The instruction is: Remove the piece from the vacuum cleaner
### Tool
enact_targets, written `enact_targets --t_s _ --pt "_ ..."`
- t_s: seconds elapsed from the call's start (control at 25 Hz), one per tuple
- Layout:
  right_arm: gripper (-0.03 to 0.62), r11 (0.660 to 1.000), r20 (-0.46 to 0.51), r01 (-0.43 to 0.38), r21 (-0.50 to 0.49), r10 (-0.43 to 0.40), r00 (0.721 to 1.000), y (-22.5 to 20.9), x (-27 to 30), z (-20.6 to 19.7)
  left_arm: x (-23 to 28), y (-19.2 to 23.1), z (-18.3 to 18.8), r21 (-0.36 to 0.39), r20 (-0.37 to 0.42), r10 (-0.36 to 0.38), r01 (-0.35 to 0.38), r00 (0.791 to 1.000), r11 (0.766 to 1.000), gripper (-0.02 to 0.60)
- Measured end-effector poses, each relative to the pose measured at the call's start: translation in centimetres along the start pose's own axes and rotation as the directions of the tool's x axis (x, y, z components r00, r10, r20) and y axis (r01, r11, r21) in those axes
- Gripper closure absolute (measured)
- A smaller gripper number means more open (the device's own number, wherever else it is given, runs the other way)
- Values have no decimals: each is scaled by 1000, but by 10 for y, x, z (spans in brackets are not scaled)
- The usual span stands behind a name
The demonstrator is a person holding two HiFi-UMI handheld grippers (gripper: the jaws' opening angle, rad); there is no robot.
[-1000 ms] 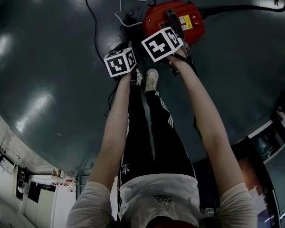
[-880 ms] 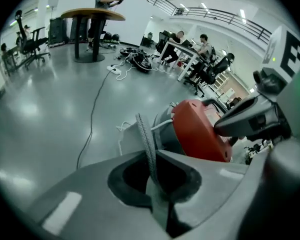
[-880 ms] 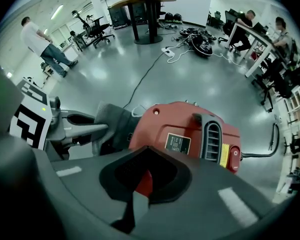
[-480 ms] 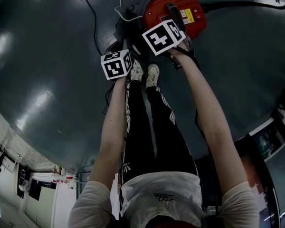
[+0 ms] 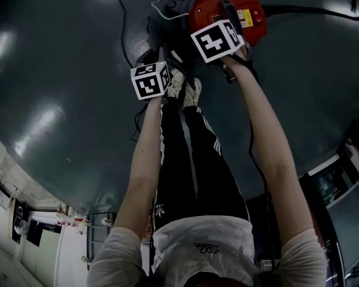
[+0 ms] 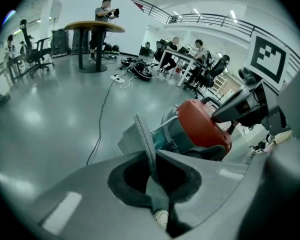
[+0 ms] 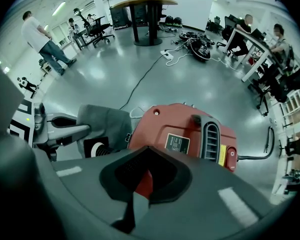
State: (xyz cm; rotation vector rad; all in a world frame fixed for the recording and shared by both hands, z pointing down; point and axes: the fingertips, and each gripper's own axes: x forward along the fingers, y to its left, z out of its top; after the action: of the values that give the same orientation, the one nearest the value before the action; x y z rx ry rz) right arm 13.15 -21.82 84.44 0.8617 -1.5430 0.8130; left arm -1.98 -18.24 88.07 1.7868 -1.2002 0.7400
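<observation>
Two grips are set on one job. The piece [image 6: 144, 136] is in my left gripper [image 6: 151, 170], whose jaws are closed on its thin grey meshed edge, and that edge rises straight out from between them. The rest of the piece spreads as a grey sheet just beside the vacuum [image 6: 202, 126], close against its grey lower body on the side toward my left. I cannot tell whether it is free there or attached. My right gripper [image 7: 142, 176] is over the red top. Its jaws are drawn together with the red shell's near edge in their hollow, so I read it as pinching the vacuum to steady it. I judge this the pull-off step, part done: the piece is gripped but not clear of the machine. The next move calls for a steady draw leftward and away, while the right holds the vacuum so it does not slide across the floor [image 5: 60, 70] after the piece. A second ago my two marker cubes were almost touching. Now they stand apart, the right one farther up over the vacuum, and more grey shows beside the red shell.
</observation>
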Motion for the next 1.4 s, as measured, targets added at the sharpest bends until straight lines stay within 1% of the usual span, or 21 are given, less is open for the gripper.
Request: enact_targets --t_s 0.12,0.2,0.32,0.4,0.48,0.56,0.64,0.72,0.8,0.88,1.0,1.08,1.12,1.16,1.24,1.28,1.32,1.4 --pt "580 1000 3 11 4 -11 1000 -2 -1 -2 -3 -2 -5 6 3 -8 8 1000 1000 564" --pt "580 1000 7 18 7 -18 1000 -3 -1 -2 -6 2 -7 9 1 -1 1 1000 1000 564" --pt "581 1000 10 27 2 -27 1000 -3 -1 -1 -15 20 -14 -2 0 40 -40 999 999 565" --pt "581 1000 8 28 2 -28 1000 -3 -1 -1 -26 34 -18 -12 15 58 -58 998 998 565" --pt "582 1000 8 28 8 -28 1000 -4 -1 -1 -38 47 -22 0 29 70 -70 997 998 565" --pt "581 999 14 50 10 -50 999 -6 -1 1 -48 57 -23 14 36 89 -90 995 996 565" --pt "574 996 6 90 0 -90 996 -5 0 0 -58 65 -20 17 43 114 -115 993 993 565" --pt "574 995 -9 98 8 -98 995 1 -5 -2 -69 69 -7 22 64 131 -133 989 991 565" --pt "574 998 20 60 36 -61 998 14 -25 4 -83 65 12 16 102 135 -137 986 990 565" --pt "574 999 79 21 47 -25 997 30 -61 10 -106 49 30 -1 146 122 -123 982 992 565" --pt "574 998 178 4 67 -16 984 57 -135 7 -171 5 51 -5 209 86 -87 974 996 565" --pt "574 994 273 9 108 -38 961 60 -194 12 -217 -28 75 14 254 54 -60 966 998 565" --pt "574 991 333 7 133 -51 942 55 -224 22 -233 -42 95 39 283 37 -50 958 998 565" --pt "574 988 397 0 155 -63 916 48 -257 33 -247 -55 119 76 314 20 -46 949 996 565" --pt "574 982 517 -16 189 -86 852 40 -323 49 -284 -77 159 149 375 -15 -45 927 988 565" --pt "574 980 570 -20 198 -99 816 40 -355 53 -306 -85 176 174 408 -29 -46 913 984 565" --pt "574 980 620 -20 198 -110 777 41 -385 57 -330 -92 192 188 444 -42 -48 895 981 565" --pt "574 983 706 -4 182 -128 697 43 -435 64 -372 -104 223 203 520 -65 -49 852 978 565"
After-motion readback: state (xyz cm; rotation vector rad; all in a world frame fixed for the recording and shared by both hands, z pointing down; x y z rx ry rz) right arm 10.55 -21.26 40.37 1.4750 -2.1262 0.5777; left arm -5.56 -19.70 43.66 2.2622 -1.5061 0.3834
